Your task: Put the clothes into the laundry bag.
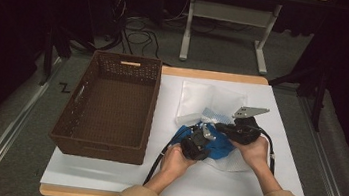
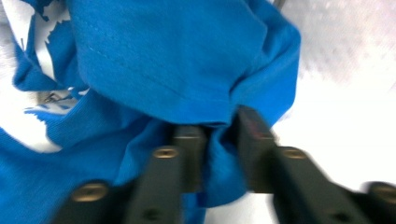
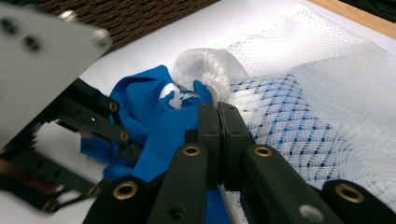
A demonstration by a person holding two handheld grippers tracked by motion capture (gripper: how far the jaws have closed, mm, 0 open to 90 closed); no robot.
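A blue garment (image 1: 223, 148) lies bunched on the white table, partly inside the mouth of a white mesh bag (image 1: 208, 100). My left gripper (image 1: 202, 137) is shut on a fold of the blue cloth (image 2: 163, 56), which fills the gap between its jaws (image 2: 219, 135). My right gripper (image 1: 222, 129) is shut on the rolled edge of the mesh bag (image 3: 327, 93), with its jaws pressed together (image 3: 218, 112) just beside the blue cloth (image 3: 159, 126). The right gripper view also has the left gripper (image 3: 130, 145) at its left, buried in the blue fabric.
A brown woven basket (image 1: 153, 110) stands on the left half of the table, close to the left hand. The white table cover (image 1: 118, 171) runs to a wooden front edge. Cables and a desk frame lie on the floor beyond.
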